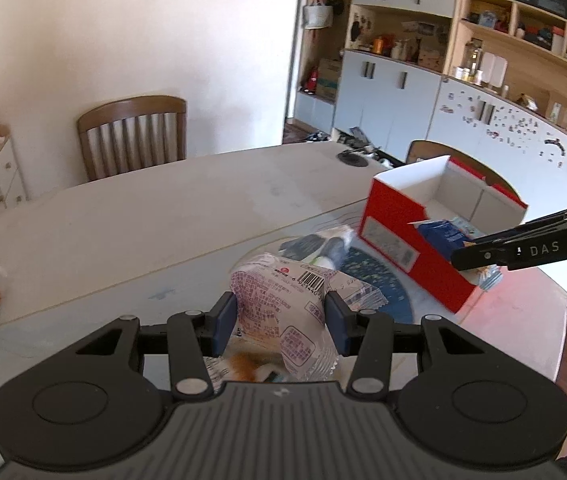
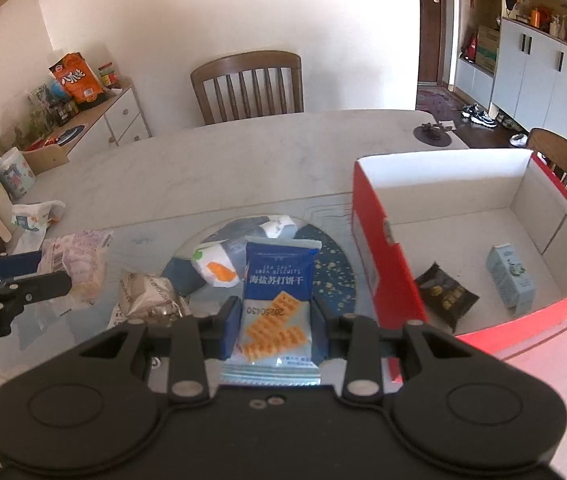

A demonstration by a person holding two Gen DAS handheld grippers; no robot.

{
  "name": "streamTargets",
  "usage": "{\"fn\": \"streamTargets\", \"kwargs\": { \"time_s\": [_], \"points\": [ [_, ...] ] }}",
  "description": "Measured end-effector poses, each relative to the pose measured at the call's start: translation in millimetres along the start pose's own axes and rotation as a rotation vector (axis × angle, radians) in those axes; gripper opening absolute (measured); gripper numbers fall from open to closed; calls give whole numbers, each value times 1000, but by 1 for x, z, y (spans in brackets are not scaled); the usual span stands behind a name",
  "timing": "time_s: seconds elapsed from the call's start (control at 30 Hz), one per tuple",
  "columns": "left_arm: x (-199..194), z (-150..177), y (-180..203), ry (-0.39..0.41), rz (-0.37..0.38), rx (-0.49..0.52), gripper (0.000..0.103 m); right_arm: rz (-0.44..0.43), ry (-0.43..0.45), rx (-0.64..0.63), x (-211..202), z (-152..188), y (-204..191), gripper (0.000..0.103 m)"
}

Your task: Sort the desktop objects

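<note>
- My left gripper was clamped on a pinkish wrapped bun, its 2 blue pads pressed into either side of the film, the packet held clear above the table.
- My right gripper was closed on a blue soda biscuit packet, pinched across its lower half with the blue top standing up past the pads.
- I judged the bun light and soft: it would squash under a hard squeeze and its glossy film could slide, so the fat middle was the place to hold it, as I had.
- The biscuit packet I took for light, flat and brittle inside; holding it by its long edges suited it better than pinching the crimped end seam.
- Just beyond both claws lay a round blue mat with 2 or so more small packets on it, and a crumpled silver-grey wrapper beside it.
- To the right of the mat stood the open red box, white inside, already holding a dark snack bag and a pale blue carton.
- The near end of the bun was hidden behind my own claw body, so I could not tell what the orange patch there was, perhaps printing.
- The far packets in the left view were blurred, and the box's near corner was cut off by my right claw.
</note>
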State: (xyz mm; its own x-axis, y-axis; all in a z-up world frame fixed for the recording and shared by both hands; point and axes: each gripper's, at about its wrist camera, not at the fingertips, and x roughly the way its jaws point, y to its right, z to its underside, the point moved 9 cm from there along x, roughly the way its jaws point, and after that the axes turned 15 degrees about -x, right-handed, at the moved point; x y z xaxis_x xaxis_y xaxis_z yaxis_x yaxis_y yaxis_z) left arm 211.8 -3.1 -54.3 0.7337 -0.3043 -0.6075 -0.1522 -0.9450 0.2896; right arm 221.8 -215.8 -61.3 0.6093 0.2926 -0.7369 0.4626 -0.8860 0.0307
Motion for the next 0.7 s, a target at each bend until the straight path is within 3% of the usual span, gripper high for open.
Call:
{"fn": "streamTargets", "kwargs": {
  "time_s": [0.7],
  "points": [
    [45, -22, 107, -2, 93, 76, 46, 21, 17, 20, -21, 5, 89, 36]
  ]
}}
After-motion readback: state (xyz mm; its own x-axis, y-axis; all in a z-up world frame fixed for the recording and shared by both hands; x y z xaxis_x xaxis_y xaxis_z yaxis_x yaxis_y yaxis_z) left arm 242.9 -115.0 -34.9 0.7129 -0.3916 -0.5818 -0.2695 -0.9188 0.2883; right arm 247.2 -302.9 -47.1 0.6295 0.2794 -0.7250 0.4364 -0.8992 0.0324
